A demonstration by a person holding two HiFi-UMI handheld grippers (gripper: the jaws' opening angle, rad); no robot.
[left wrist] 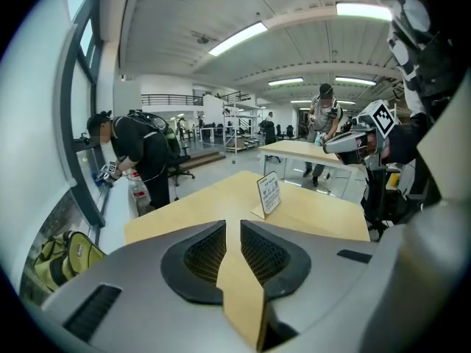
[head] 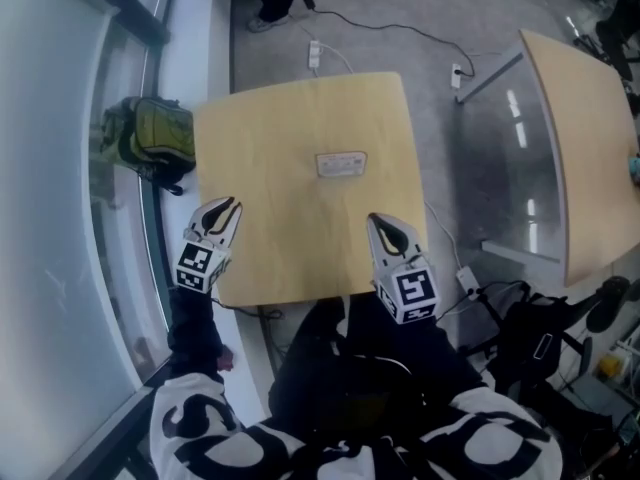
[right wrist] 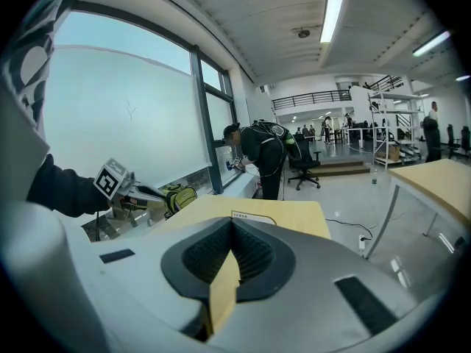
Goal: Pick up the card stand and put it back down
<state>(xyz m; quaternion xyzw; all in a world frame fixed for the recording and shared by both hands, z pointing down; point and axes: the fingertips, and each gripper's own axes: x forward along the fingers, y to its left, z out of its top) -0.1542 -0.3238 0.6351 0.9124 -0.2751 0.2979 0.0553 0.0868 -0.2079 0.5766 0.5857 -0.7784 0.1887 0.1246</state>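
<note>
A small white card stand (head: 340, 164) stands upright near the middle of the light wooden table (head: 290, 128). Both grippers hover at the table's near edge, well short of the stand. My left gripper (head: 225, 209) is at the near left corner; in the left gripper view (left wrist: 233, 230) a narrow gap shows between its pads, nothing is in it, and the card stand (left wrist: 269, 195) is ahead and to the right. My right gripper (head: 384, 226) is at the near right; in the right gripper view (right wrist: 232, 230) its pads meet, empty, with the card stand (right wrist: 250, 215) just beyond them.
A green backpack (head: 155, 133) lies by the window left of the table. A second table (head: 585, 148) stands to the right, with a power strip (head: 468, 282), cables and a black bag (head: 540, 348) on the floor. A person (left wrist: 136, 157) bends by the window.
</note>
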